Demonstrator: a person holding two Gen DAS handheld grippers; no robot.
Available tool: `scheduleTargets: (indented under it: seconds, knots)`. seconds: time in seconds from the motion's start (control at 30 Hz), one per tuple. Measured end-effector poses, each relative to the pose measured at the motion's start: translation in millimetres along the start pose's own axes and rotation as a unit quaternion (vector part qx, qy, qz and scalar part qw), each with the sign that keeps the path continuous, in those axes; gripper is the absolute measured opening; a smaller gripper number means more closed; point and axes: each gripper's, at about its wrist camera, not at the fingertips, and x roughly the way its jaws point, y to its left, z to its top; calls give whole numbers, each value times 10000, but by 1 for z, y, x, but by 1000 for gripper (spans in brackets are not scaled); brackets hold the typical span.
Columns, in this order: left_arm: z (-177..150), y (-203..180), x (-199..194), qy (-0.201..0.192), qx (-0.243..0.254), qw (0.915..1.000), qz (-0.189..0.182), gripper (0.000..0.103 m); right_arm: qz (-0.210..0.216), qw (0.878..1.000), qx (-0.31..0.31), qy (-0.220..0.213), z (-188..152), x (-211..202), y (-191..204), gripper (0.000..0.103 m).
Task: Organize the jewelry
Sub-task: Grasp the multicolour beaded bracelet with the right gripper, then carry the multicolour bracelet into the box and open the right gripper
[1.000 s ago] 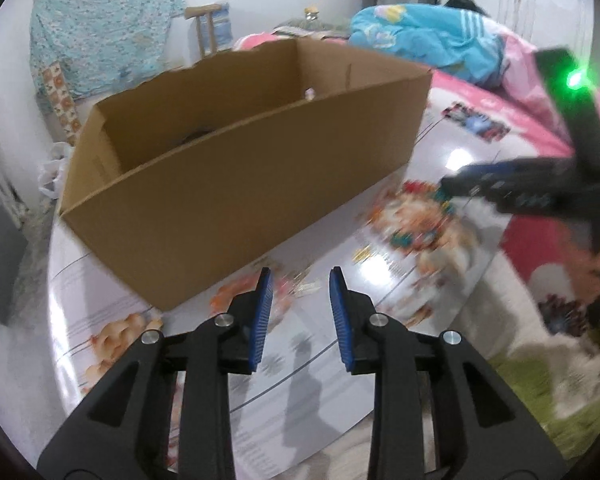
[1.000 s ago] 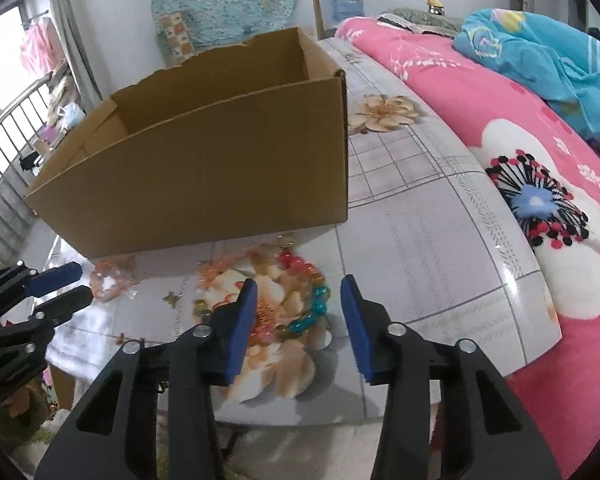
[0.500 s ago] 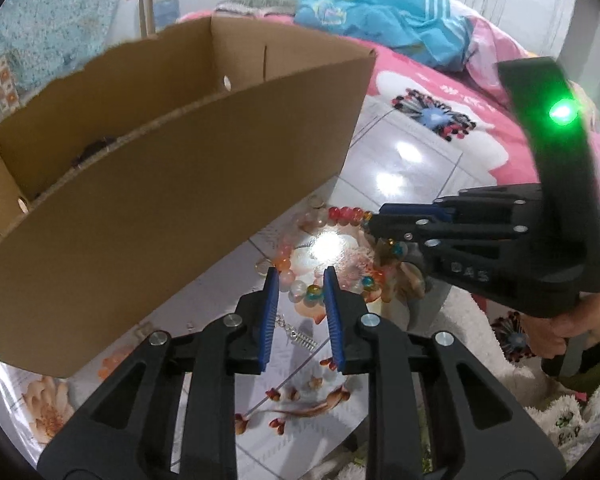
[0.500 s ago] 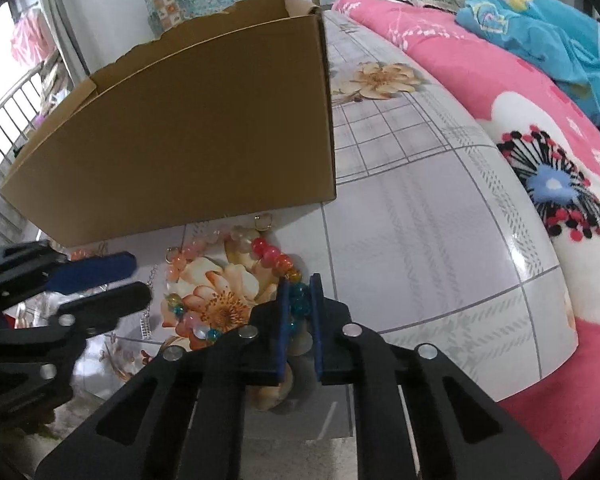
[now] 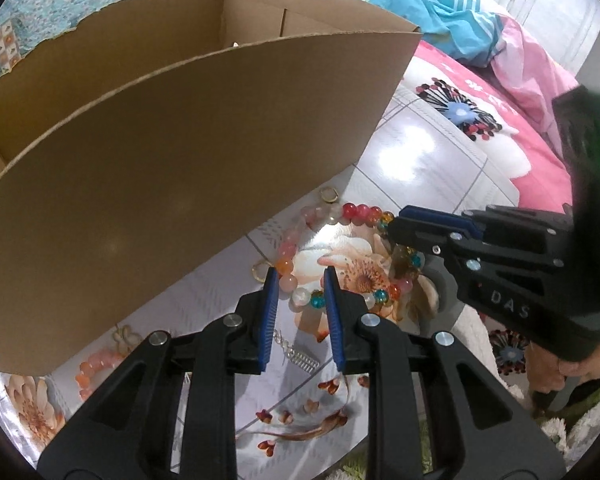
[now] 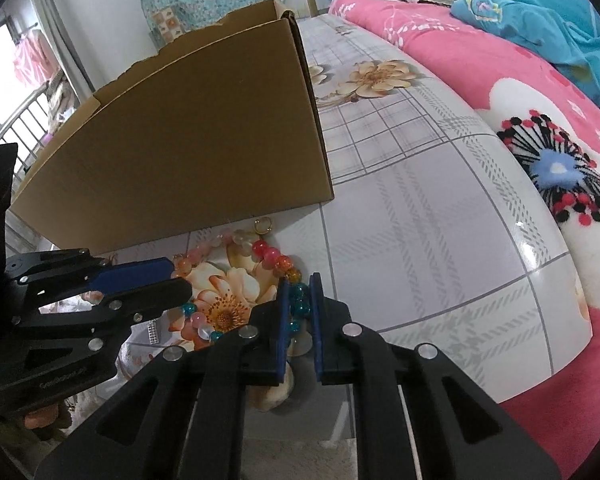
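While my right gripper (image 6: 299,300) clamps the bead bracelet (image 6: 266,256) at lower centre, my left gripper (image 5: 298,280) straddles it, parted

Plain brown cardboard box (image 5: 172,184); table (image 6: 440,248) glossy white with grey check lines and peach-orange flower prints. Bead bracelet (image 5: 356,212) mixes red, pink, milky white, amber and teal beads; second bracelet (image 5: 96,364) pale orange-pink. Bedspread (image 6: 500,80) pink with a white patch and black-red-blue burst; blanket (image 6: 540,12) turquoise; fingers (image 5: 269,312) blue-padded on black.
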Motion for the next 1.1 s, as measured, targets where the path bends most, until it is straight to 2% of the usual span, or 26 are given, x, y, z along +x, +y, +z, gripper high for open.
scheduleTargets:
  seconds: [0.03,0.13,0.27,0.67,0.87,1.1]
  knots:
    - [1,0,3,55,-19,10000,34,21,-3,10000,-13,-16,0,0,0,10]
    - [3,-5,6,40,10,9997,243,13,-3,10000,-39,-57,-1,-1,0,10]
    - [4,-6,7,44,-4,9995,304,9,30,9999,-6,-97,-4,-2,-1,10]
    - [4,-15,-7,-150,88,9993,340,9,103,9996,70,-242,-3,-13,-4,10]
    - [1,-23,-33,-549,193,9981,186,9,48,9991,20,-429,-2,-31,0,10]
    - [-1,-37,-77,-1137,391,9927,-30,9,-107,9964,-143,-832,-2,-74,12,10]
